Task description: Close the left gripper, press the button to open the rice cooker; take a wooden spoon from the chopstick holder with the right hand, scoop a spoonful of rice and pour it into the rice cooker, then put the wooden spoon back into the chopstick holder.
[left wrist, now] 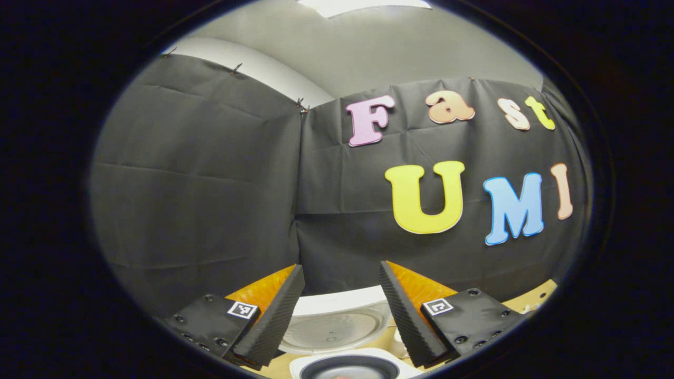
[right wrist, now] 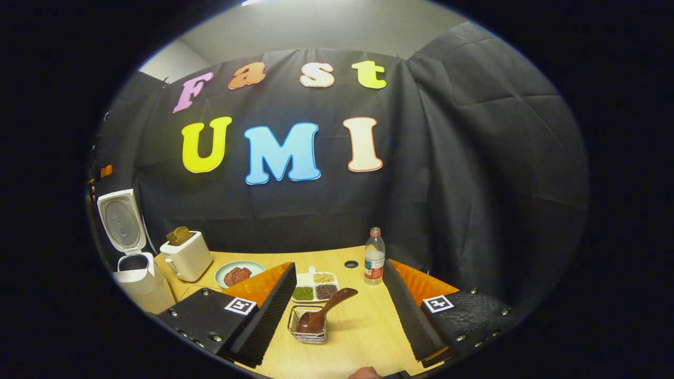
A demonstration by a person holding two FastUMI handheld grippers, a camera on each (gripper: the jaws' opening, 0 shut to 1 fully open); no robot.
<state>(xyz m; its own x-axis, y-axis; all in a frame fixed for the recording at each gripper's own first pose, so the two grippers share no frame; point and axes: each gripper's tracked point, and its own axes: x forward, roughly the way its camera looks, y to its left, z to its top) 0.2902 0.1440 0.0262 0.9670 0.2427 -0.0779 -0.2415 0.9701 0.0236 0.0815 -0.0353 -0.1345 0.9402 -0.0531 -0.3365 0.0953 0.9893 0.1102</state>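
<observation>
The white rice cooker [right wrist: 138, 279] stands at the table's far left with its lid [right wrist: 121, 221] raised. In the left gripper view the raised lid [left wrist: 337, 323] and the pot's dark opening [left wrist: 350, 368] lie just below my left gripper [left wrist: 342, 266], which is open and holds nothing. A wooden spoon [right wrist: 334, 301] leans in the wire chopstick holder [right wrist: 308, 330], bowl down, handle up to the right. My right gripper [right wrist: 338, 266] is open, above and short of the holder, touching nothing. A divided white tray [right wrist: 315, 287] of grains sits behind the holder.
A white toaster [right wrist: 187, 257] with bread stands beside the cooker, then a plate [right wrist: 238, 273] with red food. A plastic bottle [right wrist: 374, 257] stands right of the tray, near a round hole [right wrist: 351, 263] in the wooden table [right wrist: 363, 326]. Black cloth walls close the back and right.
</observation>
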